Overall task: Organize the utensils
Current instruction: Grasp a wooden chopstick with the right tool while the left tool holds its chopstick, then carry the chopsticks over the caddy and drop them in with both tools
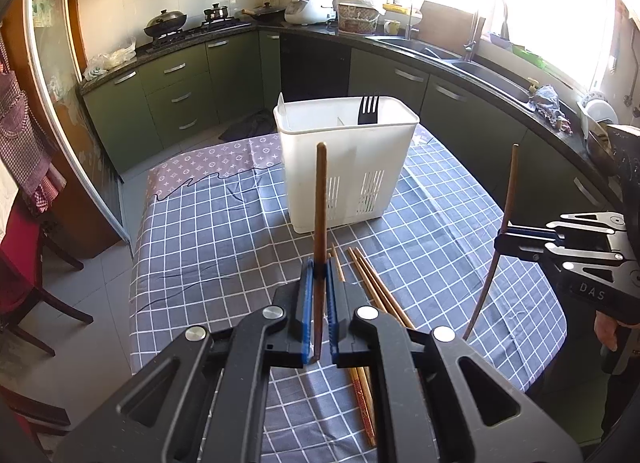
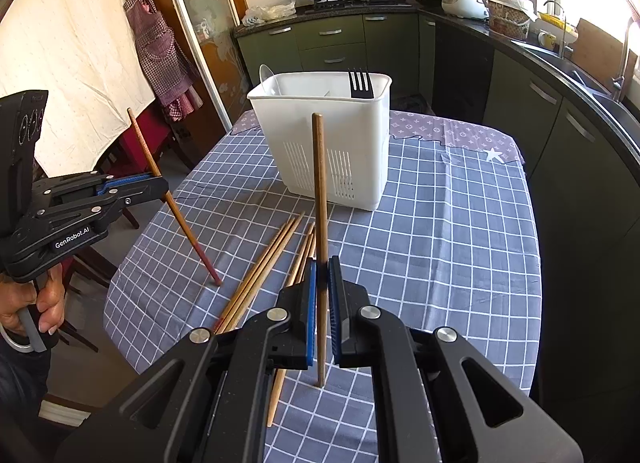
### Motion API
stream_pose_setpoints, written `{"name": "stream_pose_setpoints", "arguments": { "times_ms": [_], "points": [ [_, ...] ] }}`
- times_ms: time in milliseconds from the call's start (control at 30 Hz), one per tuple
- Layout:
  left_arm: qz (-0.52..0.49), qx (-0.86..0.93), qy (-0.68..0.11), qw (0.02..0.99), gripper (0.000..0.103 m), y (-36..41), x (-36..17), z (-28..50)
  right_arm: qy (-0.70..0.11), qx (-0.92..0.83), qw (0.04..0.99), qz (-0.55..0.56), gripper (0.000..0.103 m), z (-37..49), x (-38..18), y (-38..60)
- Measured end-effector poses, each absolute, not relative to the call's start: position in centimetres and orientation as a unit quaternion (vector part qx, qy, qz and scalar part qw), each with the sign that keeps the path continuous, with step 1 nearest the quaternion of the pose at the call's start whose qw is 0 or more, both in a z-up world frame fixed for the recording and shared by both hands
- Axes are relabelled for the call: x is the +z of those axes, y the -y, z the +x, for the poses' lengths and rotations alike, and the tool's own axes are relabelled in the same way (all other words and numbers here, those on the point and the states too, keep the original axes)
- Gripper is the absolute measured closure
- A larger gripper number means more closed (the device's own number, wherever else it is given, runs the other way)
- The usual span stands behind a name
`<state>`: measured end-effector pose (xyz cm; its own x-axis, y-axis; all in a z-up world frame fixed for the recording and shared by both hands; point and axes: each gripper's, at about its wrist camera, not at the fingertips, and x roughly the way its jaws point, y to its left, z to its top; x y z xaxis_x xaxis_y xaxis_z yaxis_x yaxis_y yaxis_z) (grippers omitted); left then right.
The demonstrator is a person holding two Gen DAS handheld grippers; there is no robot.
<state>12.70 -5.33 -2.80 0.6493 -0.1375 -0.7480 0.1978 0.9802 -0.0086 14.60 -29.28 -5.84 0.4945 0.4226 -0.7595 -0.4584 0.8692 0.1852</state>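
A white utensil caddy point(image 1: 348, 167) stands on the checked tablecloth, with a black fork point(image 1: 368, 109) upright in it; it also shows in the right wrist view point(image 2: 324, 143). My left gripper point(image 1: 319, 269) is shut on a brown chopstick point(image 1: 320, 199) held upright. It shows at the left of the right wrist view point(image 2: 162, 185). My right gripper point(image 2: 322, 269) is shut on another brown chopstick point(image 2: 319, 183), also upright, its lower tip on the cloth. It shows at the right of the left wrist view point(image 1: 502, 241). Several loose chopsticks point(image 2: 264, 267) lie on the cloth between the grippers and the caddy.
The table point(image 2: 460, 243) has a blue checked cloth, with its edges near on both sides. A white spoon point(image 2: 266, 75) stands in the caddy's far compartment. Dark wooden chairs point(image 1: 36, 275) stand at the left. Green kitchen cabinets point(image 1: 180, 91) and a counter run behind.
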Motion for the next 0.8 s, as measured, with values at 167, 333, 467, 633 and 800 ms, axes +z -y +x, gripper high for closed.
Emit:
{"name": "stream_pose_setpoints", "arguments": {
  "times_ms": [167,333,467,633,800],
  "points": [
    [0.040,-0.094,-0.409,0.907,0.096,5.8,-2.7,13.1,-0.432,0.257,0.865,-0.019,0.096,14.6,-5.8,29.5],
    [0.044,-0.097,-0.407,0.907,0.096,6.3,-2.2,13.3,-0.426,0.259,0.867,-0.016,0.096,14.5,-5.4,29.8],
    [0.046,-0.101,-0.403,0.909,0.096,6.6,-1.4,13.5,-0.422,0.261,0.868,-0.014,0.096,14.5,-5.2,29.8],
    [0.041,-0.114,-0.395,0.910,0.096,6.9,0.8,14.2,-0.420,0.263,0.869,-0.013,0.096,14.7,-4.9,29.7],
    [0.044,-0.119,-0.360,0.924,0.096,7.4,5.3,15.0,-0.419,0.265,0.868,-0.011,0.096,14.7,-5.0,29.9]
  ]
}}
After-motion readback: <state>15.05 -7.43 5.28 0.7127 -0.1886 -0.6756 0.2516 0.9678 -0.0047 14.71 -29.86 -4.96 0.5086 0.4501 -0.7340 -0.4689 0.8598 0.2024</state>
